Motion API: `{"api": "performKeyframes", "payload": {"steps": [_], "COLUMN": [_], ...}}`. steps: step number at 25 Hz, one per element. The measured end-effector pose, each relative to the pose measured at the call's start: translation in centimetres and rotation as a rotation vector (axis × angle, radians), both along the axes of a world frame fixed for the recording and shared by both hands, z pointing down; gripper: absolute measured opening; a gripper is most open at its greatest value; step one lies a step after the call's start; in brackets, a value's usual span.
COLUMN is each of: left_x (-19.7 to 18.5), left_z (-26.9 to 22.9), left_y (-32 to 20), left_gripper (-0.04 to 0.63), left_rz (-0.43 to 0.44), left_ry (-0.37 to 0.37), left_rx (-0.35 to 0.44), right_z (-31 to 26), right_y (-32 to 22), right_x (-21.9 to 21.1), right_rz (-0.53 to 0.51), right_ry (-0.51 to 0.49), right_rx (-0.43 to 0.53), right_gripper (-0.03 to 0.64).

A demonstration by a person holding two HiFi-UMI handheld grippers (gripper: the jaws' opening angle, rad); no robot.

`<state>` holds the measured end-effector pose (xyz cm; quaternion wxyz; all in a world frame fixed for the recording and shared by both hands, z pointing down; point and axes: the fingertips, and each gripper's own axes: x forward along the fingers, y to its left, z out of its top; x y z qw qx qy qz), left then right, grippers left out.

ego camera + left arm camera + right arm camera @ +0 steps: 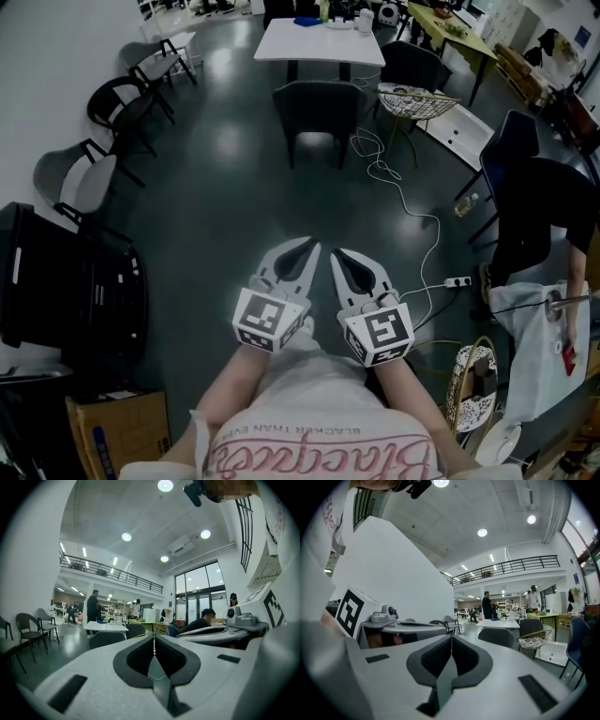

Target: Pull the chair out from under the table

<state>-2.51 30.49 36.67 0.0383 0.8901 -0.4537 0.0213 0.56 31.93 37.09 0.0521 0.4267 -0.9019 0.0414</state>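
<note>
Chair (317,117), dark and padded, sits pushed in against the near edge of the white table (319,42), far ahead across the dark floor (216,187). The left gripper (312,243) and right gripper (336,252) are held side by side close to the person's body, well apart from the chair. Each has its jaws pressed together on nothing. A white cable (398,192) trails over the floor to the chair's right.
</note>
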Motion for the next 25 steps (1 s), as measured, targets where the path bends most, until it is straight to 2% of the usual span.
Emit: {"api": "performKeyframes", "payload": {"steps": [9, 17, 25], "left_x": [-2.2, -2.9, -2.9], "left_z": [0.5, 0.8, 2.2], "left_y": [-8.6, -12.9, -18.1], "left_gripper": [0.006, 0.006, 0.006], "left_rz": [0.014, -0.002, -0.028], "left_ry": [0.013, 0.041, 0.032], "left_rx": [-0.004, -0.018, -0.044], "right_z": [0.6, 1.3, 2.4], "right_y": [-8.6, -12.4, -18.0], "right_x": [-2.9, -2.9, -2.7], "right_rz": [0.003, 0.011, -0.007], "right_ry": [0.006, -0.001, -0.014], "right_rx": [-0.011, -0.046, -0.057], "right_gripper": [0.005, 0.005, 0.005]}}
